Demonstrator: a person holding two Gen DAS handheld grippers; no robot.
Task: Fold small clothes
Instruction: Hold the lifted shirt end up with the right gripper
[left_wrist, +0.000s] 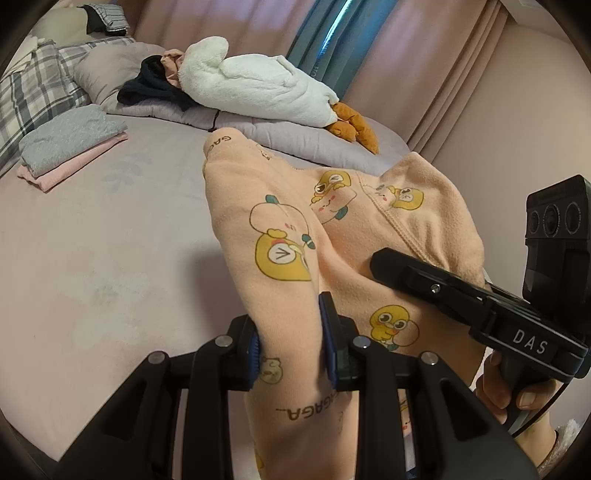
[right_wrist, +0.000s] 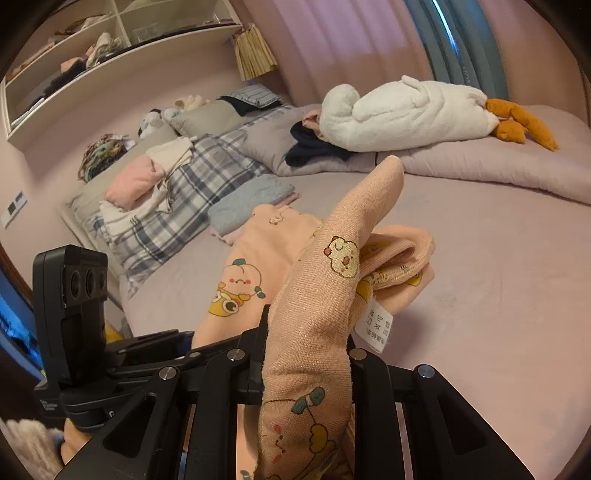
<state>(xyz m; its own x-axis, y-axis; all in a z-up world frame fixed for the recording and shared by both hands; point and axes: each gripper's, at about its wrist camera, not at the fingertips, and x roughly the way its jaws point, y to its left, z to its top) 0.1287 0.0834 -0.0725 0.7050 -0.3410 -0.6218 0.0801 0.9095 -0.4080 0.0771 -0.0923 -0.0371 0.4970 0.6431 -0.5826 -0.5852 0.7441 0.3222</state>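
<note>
Jaws of my left gripper (left_wrist: 291, 343) and right gripper (right_wrist: 306, 365) are both clamped on the peach garment (left_wrist: 295, 236) above the bed (left_wrist: 92, 240).

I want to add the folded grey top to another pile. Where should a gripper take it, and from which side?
Grip the folded grey top at its rounded fold edge facing the open bed, coming in low from that side. It lies flat on a pink garment, so pinch shallowly to likely lift only the grey one.
</note>
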